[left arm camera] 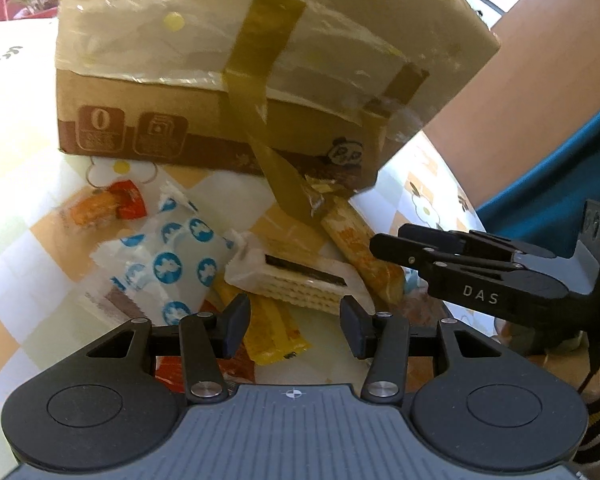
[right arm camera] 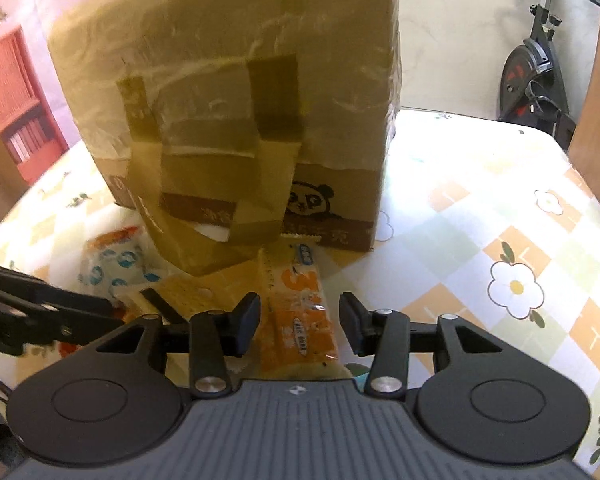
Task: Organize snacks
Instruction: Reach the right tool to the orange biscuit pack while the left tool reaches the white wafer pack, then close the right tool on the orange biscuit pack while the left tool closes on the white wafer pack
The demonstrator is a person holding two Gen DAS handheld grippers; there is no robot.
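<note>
Open right claw (right arm camera: 299, 324) over flowered tablecloth (right arm camera: 480, 216) (exercise bike (right arm camera: 540, 60) behind)

We see a taped cardboard box (left arm camera: 236, 80) tilted above the desk (left arm camera: 24, 184), snack packets spilled below it, our left gripper (left arm camera: 296, 326) open nearest us, the right gripper (left arm camera: 384, 240) beside the pile.

Ahead of the left gripper (left arm camera: 295, 326), to its right, the right gripper's finger (left arm camera: 480, 294) bears white letters "DAS". The cardboard box (left arm camera: 204, 136) beyond carries two square printed symbols and a panda face; its characters cannot be read.
</note>
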